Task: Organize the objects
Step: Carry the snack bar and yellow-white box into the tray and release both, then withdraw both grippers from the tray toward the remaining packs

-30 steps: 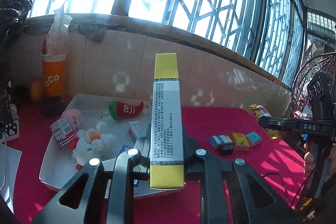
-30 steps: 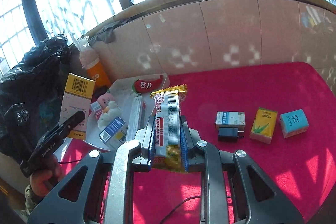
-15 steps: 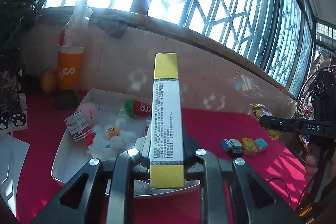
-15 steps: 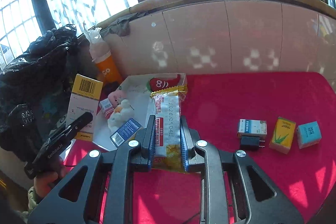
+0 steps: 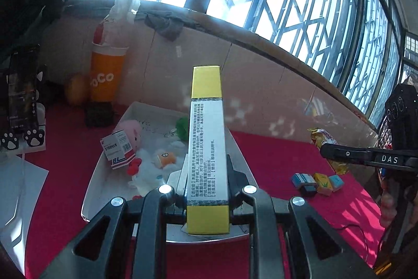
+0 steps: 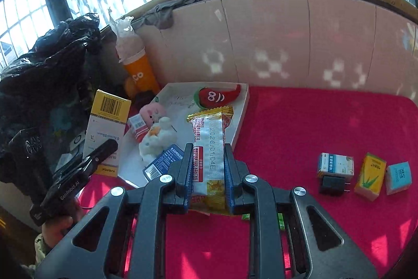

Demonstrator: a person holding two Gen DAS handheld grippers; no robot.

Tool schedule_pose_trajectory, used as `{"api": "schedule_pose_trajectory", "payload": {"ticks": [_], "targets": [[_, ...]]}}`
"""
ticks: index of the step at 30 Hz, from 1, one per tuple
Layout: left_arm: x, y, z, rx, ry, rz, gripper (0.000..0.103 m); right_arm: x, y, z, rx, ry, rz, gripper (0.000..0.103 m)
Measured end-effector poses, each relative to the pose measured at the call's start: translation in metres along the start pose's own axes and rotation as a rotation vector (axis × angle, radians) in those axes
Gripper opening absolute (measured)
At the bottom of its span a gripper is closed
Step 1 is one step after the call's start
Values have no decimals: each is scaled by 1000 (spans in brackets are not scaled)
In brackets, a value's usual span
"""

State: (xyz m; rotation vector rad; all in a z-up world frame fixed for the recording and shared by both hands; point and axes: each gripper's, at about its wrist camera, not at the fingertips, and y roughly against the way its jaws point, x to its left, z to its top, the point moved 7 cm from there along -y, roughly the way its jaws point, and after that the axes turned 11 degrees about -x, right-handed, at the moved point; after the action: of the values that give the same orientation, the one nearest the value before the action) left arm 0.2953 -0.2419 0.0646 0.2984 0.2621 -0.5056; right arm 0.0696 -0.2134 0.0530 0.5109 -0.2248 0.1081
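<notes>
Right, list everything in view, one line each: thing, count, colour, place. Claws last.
tray: 1, white, left on the cloth
cloth: 1, red, over the table
chili toy: 1, red, far end of tray
pink toy: 1, pink, in tray
white toy: 1, white, in tray
blue box: 1, blue, near end of tray
small boxes: 3, white, yellow, teal, right on cloth
charger: 1, black, against the white box
cup: 1, orange, behind tray
bag: 1, black, far left
left claw: shut on tall box, yellow and white
right claw: shut on snack pack, white and yellow
</notes>
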Motion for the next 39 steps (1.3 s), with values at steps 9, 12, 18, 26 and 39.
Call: {"api": "schedule_pose_trajectory", "payload": {"ticks": [9,12,18,26,39], "targets": [[60,-11,29,5,19,105,20,24,-36,6,55,65,11,20],[70,-22,26,42,1,126,20,36,-50,7,69,87,27,20],[72,-58,14,124,-20,129,20,56,-94,5,123,105,38,20],[48,-94,5,188,-108,117,28,65,-154,-11,154,100,-5,21],[60,-42,31,-42,-26,254,103,17,-107,-7,32,-74,-44,89]]}}
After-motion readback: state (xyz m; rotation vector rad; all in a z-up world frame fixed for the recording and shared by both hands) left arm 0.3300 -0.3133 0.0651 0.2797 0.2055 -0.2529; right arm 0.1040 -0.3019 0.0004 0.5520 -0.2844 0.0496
